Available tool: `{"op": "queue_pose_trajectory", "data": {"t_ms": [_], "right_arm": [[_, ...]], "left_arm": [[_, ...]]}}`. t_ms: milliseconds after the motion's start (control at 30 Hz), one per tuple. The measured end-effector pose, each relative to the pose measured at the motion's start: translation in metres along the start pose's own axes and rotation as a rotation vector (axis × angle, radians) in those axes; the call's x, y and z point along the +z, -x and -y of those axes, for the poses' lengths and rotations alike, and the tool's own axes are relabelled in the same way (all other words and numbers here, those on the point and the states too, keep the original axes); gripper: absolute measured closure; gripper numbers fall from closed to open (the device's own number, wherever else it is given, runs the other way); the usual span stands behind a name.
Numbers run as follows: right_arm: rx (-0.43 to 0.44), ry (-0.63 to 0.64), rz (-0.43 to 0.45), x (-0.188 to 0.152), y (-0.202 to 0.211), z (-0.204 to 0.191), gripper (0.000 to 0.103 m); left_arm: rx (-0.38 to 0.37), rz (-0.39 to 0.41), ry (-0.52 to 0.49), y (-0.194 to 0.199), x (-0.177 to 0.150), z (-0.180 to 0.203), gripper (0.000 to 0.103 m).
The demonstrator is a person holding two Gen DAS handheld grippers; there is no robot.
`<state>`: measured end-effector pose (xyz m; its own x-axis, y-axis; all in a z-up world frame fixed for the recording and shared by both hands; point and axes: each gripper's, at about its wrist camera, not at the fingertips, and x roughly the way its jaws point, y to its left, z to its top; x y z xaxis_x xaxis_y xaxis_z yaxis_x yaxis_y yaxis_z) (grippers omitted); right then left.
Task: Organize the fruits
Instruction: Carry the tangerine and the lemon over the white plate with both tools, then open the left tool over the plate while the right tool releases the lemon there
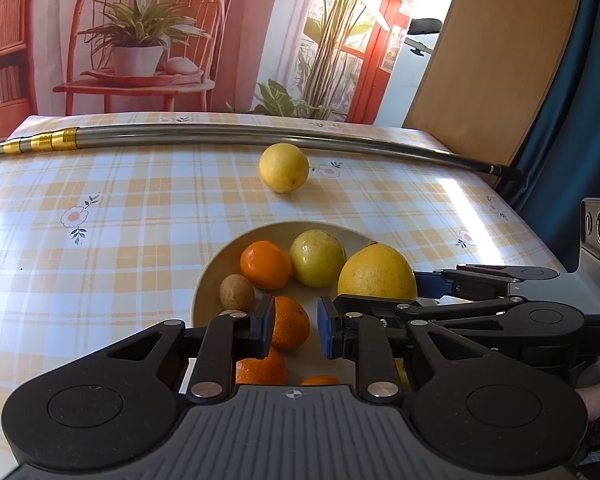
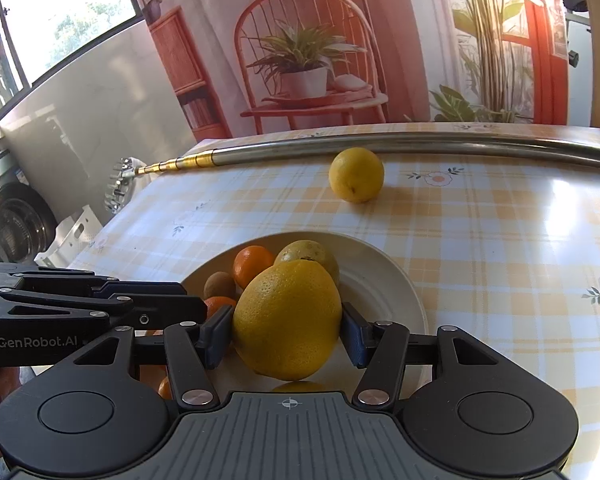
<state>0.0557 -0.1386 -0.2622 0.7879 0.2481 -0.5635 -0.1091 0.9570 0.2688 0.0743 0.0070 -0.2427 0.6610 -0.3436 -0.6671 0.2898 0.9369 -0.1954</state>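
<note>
A white plate on the checked tablecloth holds a mandarin, a yellow-green fruit, a kiwi and more mandarins nearer me. My left gripper hovers open over the near mandarins, with a gap showing at its right pad. My right gripper is shut on a large yellow citrus, held just above the plate at its right side. A loose yellow lemon lies on the cloth beyond the plate.
A metal telescopic pole lies along the table's far edge, just behind the lemon. A printed backdrop hangs behind it. A tan board leans at the right. Off the table's left edge stands a washing machine.
</note>
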Motion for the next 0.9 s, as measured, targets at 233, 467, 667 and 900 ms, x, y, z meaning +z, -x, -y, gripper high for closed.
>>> {"op": "queue_pose_trajectory", "data": {"t_ms": [233,467,667,900], "right_arm": [[0.015,0.031,-0.027,-0.003,-0.003,-0.008,0.051],[0.028,0.065,-0.054,-0.007,-0.006,-0.017,0.051],[0.032,0.067,-0.069,-0.01,-0.008,-0.018,0.051],[0.029,0.073,-0.071,-0.01,-0.007,-0.021,0.05]], "left_arm": [[0.022,0.022,0.041,0.004,-0.001,-0.007,0.079],[0.052,0.026,0.069,0.009,-0.003,-0.014,0.079],[0.07,0.026,0.081,0.012,-0.004,-0.017,0.079],[0.093,0.023,0.101,0.014,-0.005,-0.023,0.078]]}}
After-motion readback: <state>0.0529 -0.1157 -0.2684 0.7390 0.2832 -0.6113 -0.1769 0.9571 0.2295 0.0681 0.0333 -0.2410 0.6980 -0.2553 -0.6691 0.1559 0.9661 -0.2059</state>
